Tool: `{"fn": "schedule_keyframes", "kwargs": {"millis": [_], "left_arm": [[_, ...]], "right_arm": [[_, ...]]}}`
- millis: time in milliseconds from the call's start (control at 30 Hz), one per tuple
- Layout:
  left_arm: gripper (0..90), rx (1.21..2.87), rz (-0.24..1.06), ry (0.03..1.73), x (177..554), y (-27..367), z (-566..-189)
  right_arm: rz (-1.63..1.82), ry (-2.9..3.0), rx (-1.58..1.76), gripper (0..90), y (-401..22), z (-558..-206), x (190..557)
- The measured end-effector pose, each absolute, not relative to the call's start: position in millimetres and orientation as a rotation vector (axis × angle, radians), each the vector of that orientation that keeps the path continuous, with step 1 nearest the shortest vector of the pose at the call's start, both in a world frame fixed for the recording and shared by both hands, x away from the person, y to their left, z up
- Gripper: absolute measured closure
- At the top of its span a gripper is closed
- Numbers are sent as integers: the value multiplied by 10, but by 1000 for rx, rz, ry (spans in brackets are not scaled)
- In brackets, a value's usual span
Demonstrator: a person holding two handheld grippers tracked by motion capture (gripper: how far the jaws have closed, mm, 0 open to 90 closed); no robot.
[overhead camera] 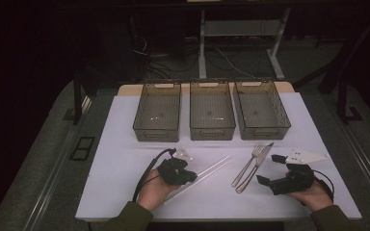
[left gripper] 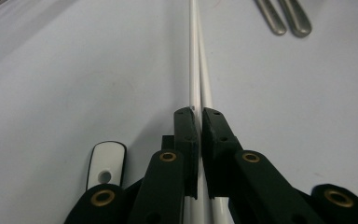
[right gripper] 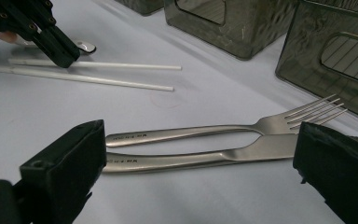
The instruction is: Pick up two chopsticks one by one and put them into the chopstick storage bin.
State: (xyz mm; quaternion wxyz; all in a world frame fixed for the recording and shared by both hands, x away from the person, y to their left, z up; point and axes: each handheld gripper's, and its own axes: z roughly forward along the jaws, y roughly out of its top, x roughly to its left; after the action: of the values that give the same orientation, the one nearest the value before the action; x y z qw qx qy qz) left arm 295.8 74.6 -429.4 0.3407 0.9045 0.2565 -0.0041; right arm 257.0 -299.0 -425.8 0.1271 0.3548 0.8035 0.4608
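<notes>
In the high view, the left hand-held black gripper [overhead camera: 189, 176] sits low and just left of centre on the white table sheet [overhead camera: 120, 144], its jaws closed on one of the two thin white plastic chopsticks [overhead camera: 207, 171], which run diagonally up towards the centre. The left gripper view shows the jaws pinched together on the left chopstick [left gripper: 194, 56] while the other chopstick [left gripper: 204, 88] lies just beside it. At lower right, the right hand-held black gripper [overhead camera: 269, 168] rests with its jaws spread wide apart, holding nothing. A stainless steel fork [right gripper: 223, 129] and a stainless steel table knife [right gripper: 214, 157] lie side by side between them. Three smoky transparent plastic bins [overhead camera: 212, 130] stand in a row across the upper centre.
</notes>
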Motion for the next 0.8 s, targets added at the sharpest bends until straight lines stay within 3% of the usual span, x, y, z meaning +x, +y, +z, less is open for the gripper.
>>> {"fn": "schedule_keyframes", "kwargs": {"millis": [800], "left_arm": [[844,2228,1,577,2987,799,-3982]], "right_arm": [[1363,2313,1018,25,-2909,-4313,2589]]}}
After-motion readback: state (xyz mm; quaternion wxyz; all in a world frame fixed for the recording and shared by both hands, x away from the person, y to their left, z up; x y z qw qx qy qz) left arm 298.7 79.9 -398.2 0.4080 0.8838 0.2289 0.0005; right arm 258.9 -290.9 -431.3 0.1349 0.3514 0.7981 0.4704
